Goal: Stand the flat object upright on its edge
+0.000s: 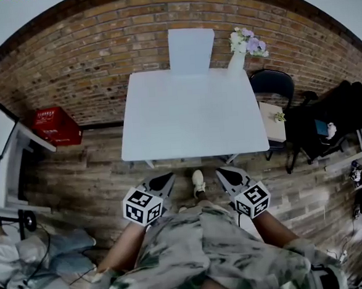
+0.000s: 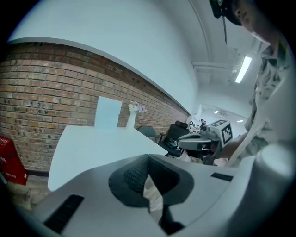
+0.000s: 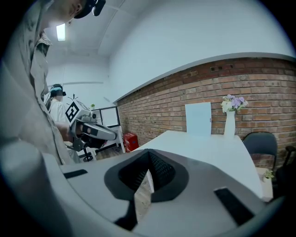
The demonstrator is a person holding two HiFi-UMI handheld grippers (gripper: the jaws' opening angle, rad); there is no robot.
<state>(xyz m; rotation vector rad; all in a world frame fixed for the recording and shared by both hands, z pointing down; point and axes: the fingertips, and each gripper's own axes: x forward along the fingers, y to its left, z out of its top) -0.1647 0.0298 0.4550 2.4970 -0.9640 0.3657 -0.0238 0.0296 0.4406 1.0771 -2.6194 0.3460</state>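
Flat panel, pale, smooth and rectangular, stands on its lower edge at the tabletop's 12 o'clock rim, in front of the brick wall. I cannot tell whether it leans on the bricks or stands free. A slim white vase of lilac flowers sits at 1 o'clock, just beside the panel.

The tabletop is square, white and matt, and its smooth surface runs from the near rim up to the panel.

My left claw and right claw are both clenched, ribbed pads together on nothing. They hover short of the 6 o'clock rim over the plank floor, well apart from the panel, with my shoe between them. My patterned top hides my hands.

A dark chair crowds the 3 o'clock side, and a red crate sits out at 9 o'clock.
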